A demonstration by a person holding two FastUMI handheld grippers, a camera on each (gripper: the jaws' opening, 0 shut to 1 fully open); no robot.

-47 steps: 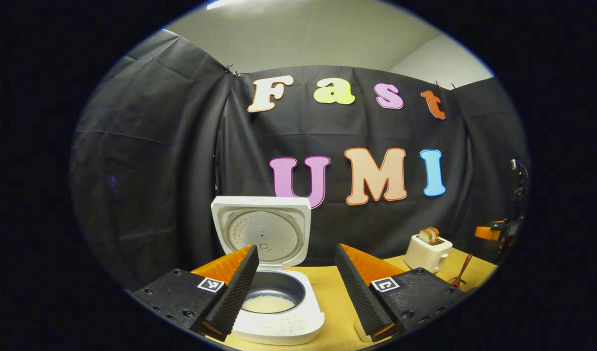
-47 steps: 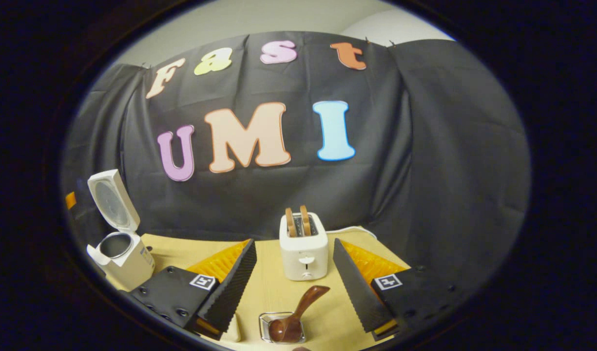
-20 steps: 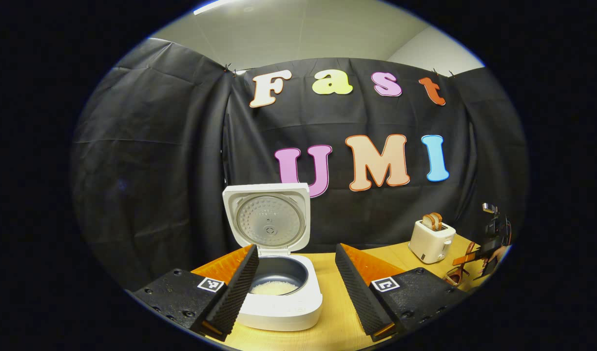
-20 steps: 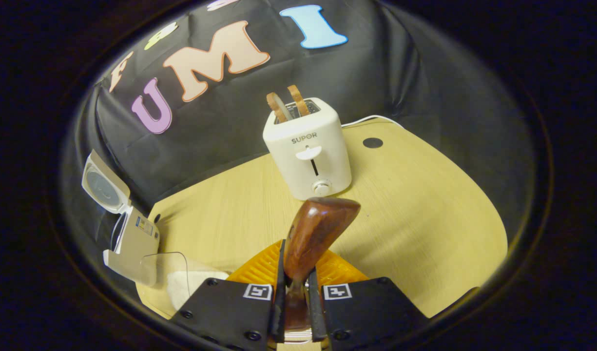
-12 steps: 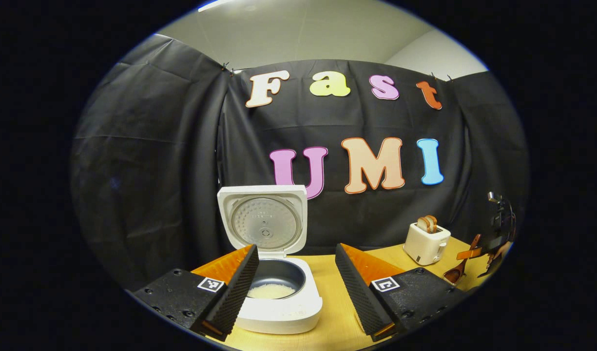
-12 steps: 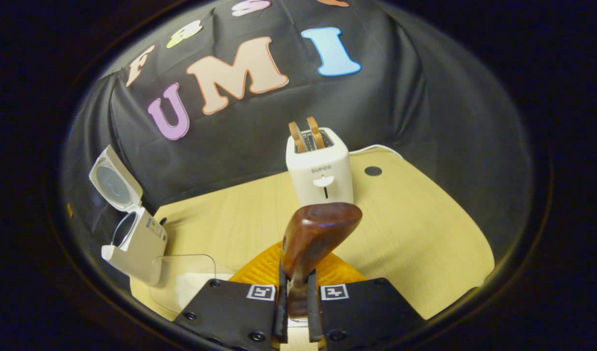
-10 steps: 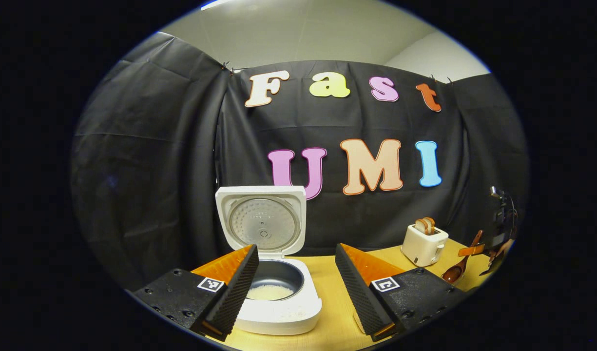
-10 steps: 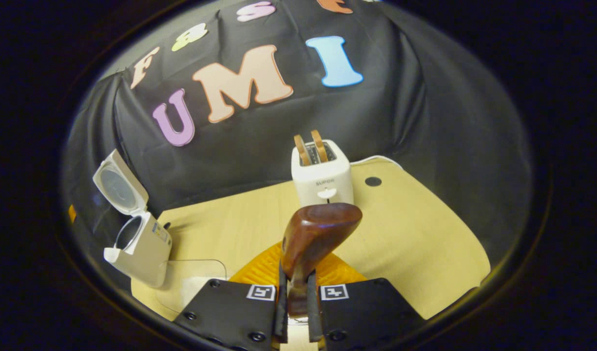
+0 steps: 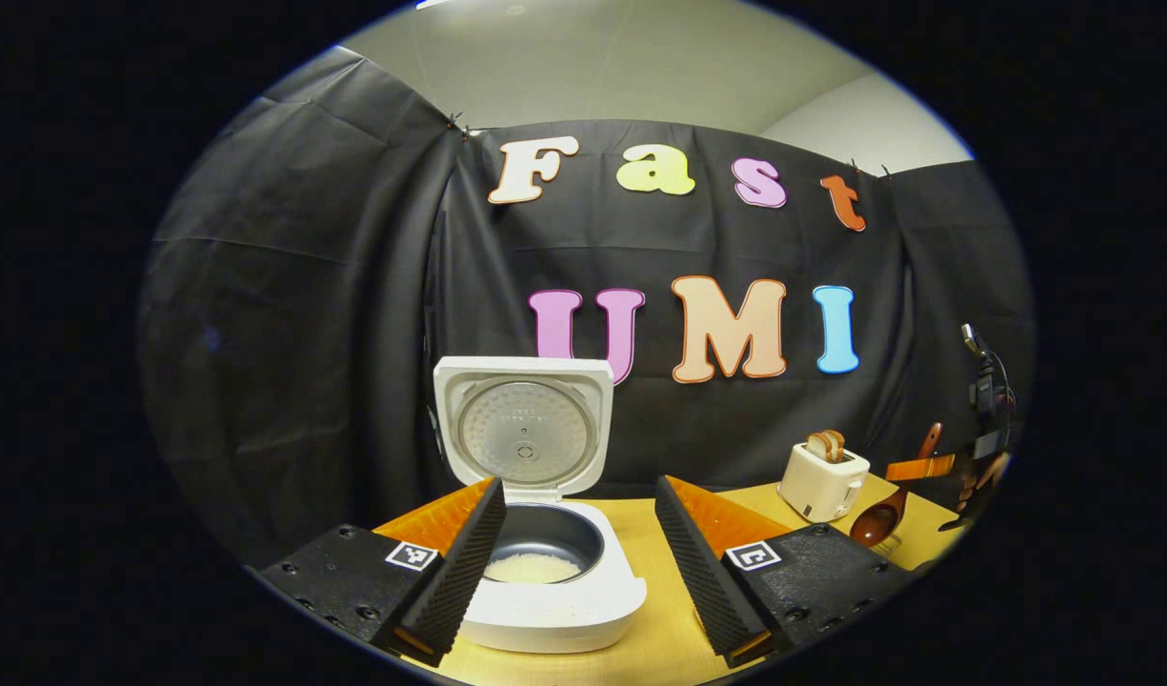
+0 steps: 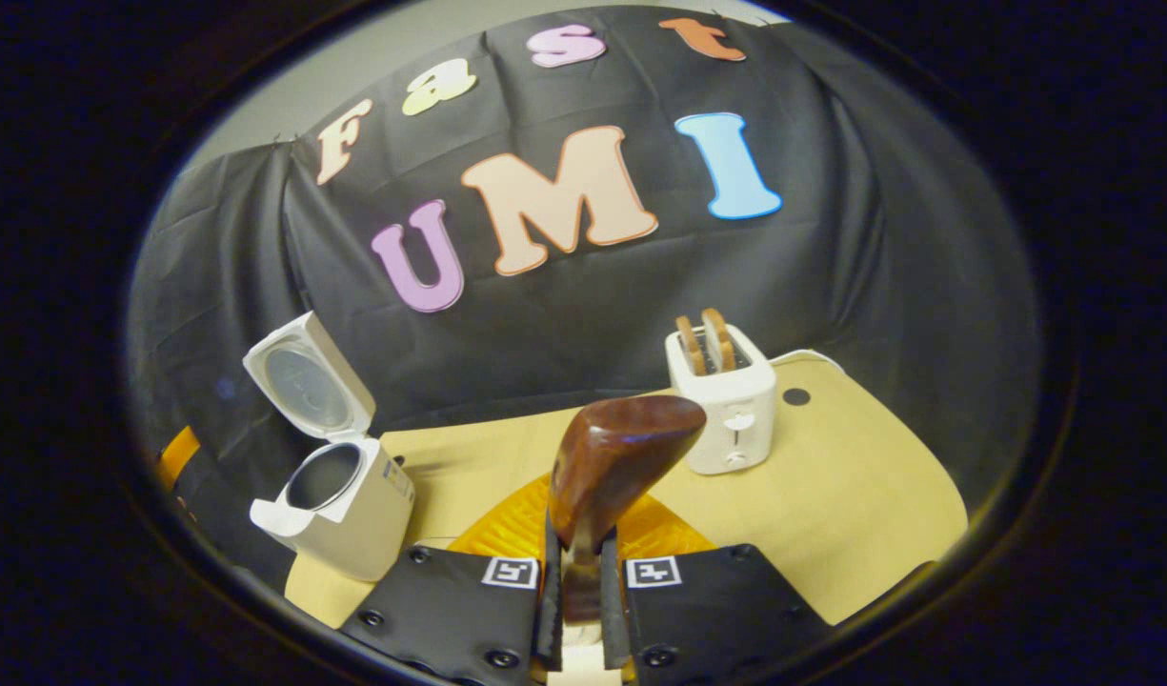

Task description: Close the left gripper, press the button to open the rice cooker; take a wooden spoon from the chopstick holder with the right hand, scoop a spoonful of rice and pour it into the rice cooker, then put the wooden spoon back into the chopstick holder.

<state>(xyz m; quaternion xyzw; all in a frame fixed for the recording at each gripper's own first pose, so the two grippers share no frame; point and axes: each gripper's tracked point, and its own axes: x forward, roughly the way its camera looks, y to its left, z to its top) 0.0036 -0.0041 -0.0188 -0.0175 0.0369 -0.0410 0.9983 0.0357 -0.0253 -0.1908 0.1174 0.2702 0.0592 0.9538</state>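
Right claw: clamped on my wooden spoon.
Left claw: spread wide, empty.
Technique: I carry the bowl level.

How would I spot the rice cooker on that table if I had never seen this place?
Start at the wooden table in front of the black cloth. Two white appliances stand on it: the toaster with bread slices poking up, and farther left the rice cooker. The rice cooker is the one with its lid flipped up, showing a dark inner pot with white rice at the bottom.
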